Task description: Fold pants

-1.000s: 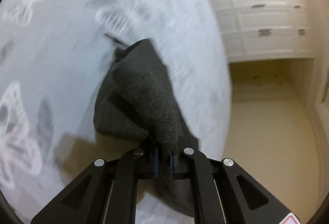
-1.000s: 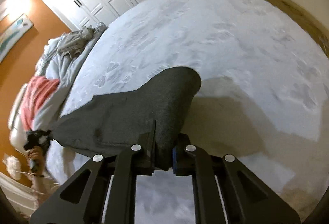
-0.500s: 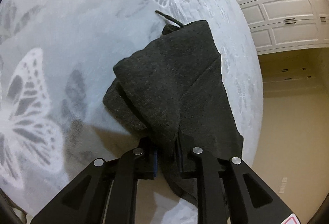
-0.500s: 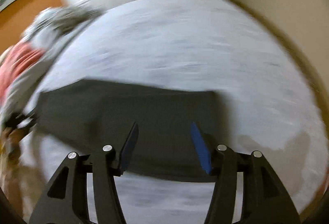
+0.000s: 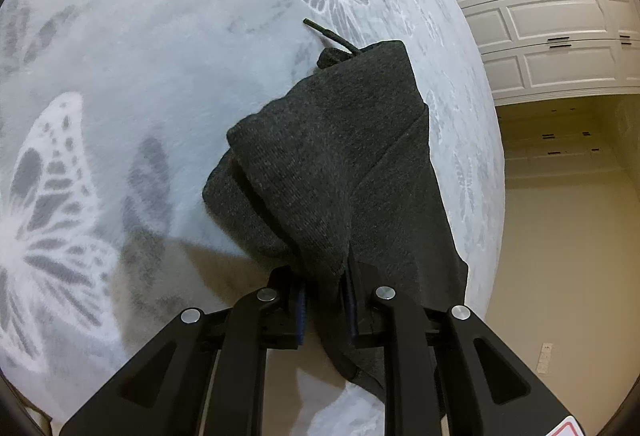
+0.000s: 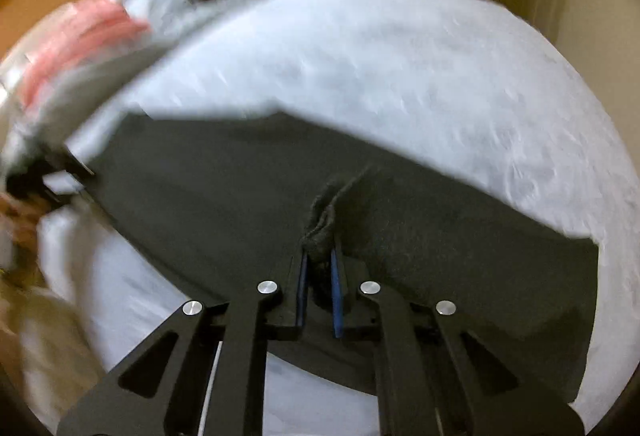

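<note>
The dark grey pants [image 5: 340,164] lie on a pale bedspread with butterfly prints [image 5: 160,56]. My left gripper [image 5: 324,300] is shut on a bunched fold at one end of the pants, held just above the bed. A black drawstring [image 5: 324,34] pokes out past the far edge. In the right wrist view the pants [image 6: 224,196] spread flat across the bed. My right gripper [image 6: 318,276] is shut on a pinched ridge of the fabric near its middle. The left gripper shows blurred at that view's left edge [image 6: 44,176].
A heap of grey and pink bedding and clothes [image 6: 120,28] lies at the head of the bed. White panelled closet doors [image 5: 552,16] stand beyond the bed. The bed's edge and beige floor [image 5: 560,256] lie on the right of the left wrist view.
The right gripper let go of the pants, opened, then shut on a pinch of fabric near the middle. The left gripper lowered its end to the bed and kept hold.
</note>
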Demonstrator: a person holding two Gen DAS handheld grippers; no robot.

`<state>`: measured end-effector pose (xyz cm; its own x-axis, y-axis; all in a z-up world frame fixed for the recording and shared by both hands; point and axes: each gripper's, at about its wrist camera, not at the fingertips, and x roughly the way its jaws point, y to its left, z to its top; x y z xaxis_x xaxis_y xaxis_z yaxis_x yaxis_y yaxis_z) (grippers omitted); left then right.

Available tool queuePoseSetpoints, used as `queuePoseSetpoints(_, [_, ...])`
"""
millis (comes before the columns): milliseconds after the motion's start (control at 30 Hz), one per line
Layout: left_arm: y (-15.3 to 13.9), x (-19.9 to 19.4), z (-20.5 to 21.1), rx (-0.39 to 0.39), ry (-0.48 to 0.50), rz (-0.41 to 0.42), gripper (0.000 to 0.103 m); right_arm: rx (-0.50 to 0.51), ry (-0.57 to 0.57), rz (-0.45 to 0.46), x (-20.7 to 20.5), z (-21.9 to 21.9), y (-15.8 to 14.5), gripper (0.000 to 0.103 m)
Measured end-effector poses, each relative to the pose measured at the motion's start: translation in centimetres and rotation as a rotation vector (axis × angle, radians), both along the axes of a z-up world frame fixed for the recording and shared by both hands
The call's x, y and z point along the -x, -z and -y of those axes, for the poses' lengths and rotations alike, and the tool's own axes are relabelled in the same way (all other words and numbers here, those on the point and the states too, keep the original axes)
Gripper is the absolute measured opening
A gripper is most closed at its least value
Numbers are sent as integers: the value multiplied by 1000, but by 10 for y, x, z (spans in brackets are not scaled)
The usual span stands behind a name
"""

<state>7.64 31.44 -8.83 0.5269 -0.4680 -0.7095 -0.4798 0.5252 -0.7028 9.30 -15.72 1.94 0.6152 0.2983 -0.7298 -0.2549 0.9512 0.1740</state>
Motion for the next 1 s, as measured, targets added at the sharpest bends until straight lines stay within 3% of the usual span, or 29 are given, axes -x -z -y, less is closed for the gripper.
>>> queuePoseSetpoints(67, [0,0,0,-5,2,-3,18,-82,-37,4,-5,-7,-5,11])
queuePoseSetpoints(100, [1,-5,0,-6,2,-5,18,-80,-69,-43,-14,-18,8,16])
queuePoseSetpoints(167, [1,-5,0,-4,-1,-4,18,37,-90,-166,-32,-40,58,16])
queuePoseSetpoints(200, [1,-6,1,2,-5,-2,18,41,-83,-176,-32,-40,69,16])
queuePoseSetpoints(267, [2,-6,0,9,-7,-1,19,-31,-62,-161,-26,-30,60,17])
queuePoseSetpoints(333, [1,-7,1,2,-5,5,18,-110,-49,-134,-20,-11,28,20])
queuePoseSetpoints(400, [-4,-12,5,-43,23,28,10,-110,27,7,-8,19,-3,70])
queuePoseSetpoints(433, [-9,-13,9,-77,34,41,8,-83,100,71,-3,39,-14,79])
queuePoseSetpoints(500, [-21,-16,19,-168,61,62,7,-32,218,101,-5,73,-20,80])
queuePoseSetpoints(567, [-37,-15,32,-254,77,101,6,2,301,67,-8,98,-16,80])
queuePoseSetpoints(667, [-88,-5,66,-364,91,254,5,4,394,30,-12,125,-12,80])
queuePoseSetpoints(733, [-123,4,95,-386,124,351,5,-10,416,36,-12,131,-14,80])
queuePoseSetpoints(833, [-184,23,172,-499,273,518,5,12,417,66,-7,135,-24,79])
queuePoseSetpoints(900, [-206,37,235,-563,426,605,8,29,421,81,-2,137,-32,79])
queuePoseSetpoints(933, [-207,41,258,-578,489,616,19,35,419,82,-4,141,-31,80])
queuePoseSetpoints(967, [-203,45,283,-577,563,624,42,43,420,77,-3,145,-31,81])
queuePoseSetpoints(1000, [-192,50,308,-570,631,634,58,47,427,72,-5,147,-30,81])
